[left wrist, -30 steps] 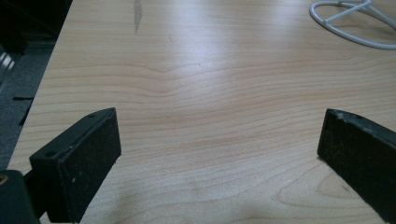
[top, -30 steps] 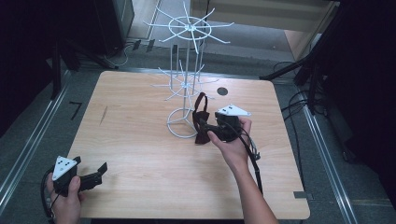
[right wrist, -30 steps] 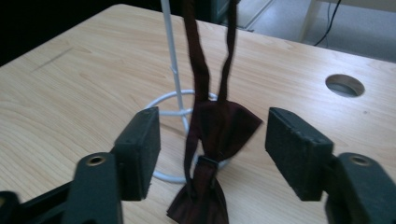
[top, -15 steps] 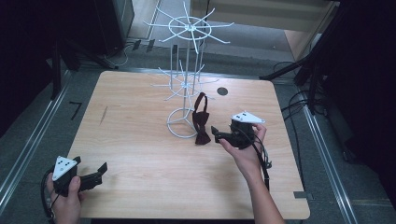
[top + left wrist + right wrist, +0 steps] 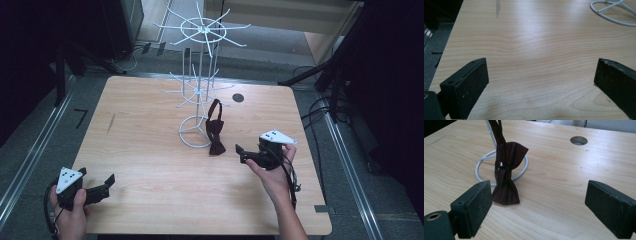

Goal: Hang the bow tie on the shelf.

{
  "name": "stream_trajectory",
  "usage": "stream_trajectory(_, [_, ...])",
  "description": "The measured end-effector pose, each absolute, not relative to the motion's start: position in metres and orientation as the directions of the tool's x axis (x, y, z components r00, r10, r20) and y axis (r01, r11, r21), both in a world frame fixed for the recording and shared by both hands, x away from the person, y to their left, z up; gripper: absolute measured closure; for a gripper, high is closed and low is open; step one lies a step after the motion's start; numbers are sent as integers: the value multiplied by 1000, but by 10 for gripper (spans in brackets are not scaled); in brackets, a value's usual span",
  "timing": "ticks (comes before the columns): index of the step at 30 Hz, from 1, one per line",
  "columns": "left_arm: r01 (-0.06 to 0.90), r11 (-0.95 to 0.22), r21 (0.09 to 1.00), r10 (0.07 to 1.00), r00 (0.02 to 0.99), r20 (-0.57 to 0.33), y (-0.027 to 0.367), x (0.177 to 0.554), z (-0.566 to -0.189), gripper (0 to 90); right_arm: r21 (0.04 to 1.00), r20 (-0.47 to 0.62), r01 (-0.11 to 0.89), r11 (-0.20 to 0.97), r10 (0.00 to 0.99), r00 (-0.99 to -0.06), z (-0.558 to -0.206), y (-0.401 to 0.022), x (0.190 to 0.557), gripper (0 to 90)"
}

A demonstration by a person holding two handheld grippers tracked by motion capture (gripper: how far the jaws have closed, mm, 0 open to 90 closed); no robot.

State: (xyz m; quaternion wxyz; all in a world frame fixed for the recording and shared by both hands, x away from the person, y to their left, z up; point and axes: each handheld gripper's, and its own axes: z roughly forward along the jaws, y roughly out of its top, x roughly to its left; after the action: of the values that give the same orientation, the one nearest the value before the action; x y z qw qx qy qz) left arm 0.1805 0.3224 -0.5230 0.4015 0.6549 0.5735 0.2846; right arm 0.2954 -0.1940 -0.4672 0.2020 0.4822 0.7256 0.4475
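Note:
A dark red bow tie [image 5: 216,131] hangs by its strap from a low arm of the white wire rack [image 5: 200,75]. Its bottom end rests on the wooden table [image 5: 150,150] beside the rack's ring base. My right gripper [image 5: 240,154] is a short way to the right of the tie and points at it. Its jaws have just been opening and stand open with nothing between them. In the right gripper view the bow tie [image 5: 506,172] lies ahead and to the left of the right gripper [image 5: 539,206]. My left gripper [image 5: 97,175] is held open near the front left corner, above bare wood [image 5: 536,50].
The rack's ring base [image 5: 480,161] sits on the table behind the tie. A round cable hole [image 5: 238,97] lies at the back right. Metal rails and cables run along the floor on both sides of the table.
The right gripper let go of the bow tie, opened its jaws and drew back to the right and toward the front. The tie now hangs free. The left gripper stayed put.

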Motion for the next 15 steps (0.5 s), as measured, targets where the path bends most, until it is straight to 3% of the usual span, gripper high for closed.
stream_trajectory(15, [522, -19, 853, 980, 179, -87, 322, 180, -523, 2, 830, 156, 545, 117, 890, -428, -488, -226, 276, 12])
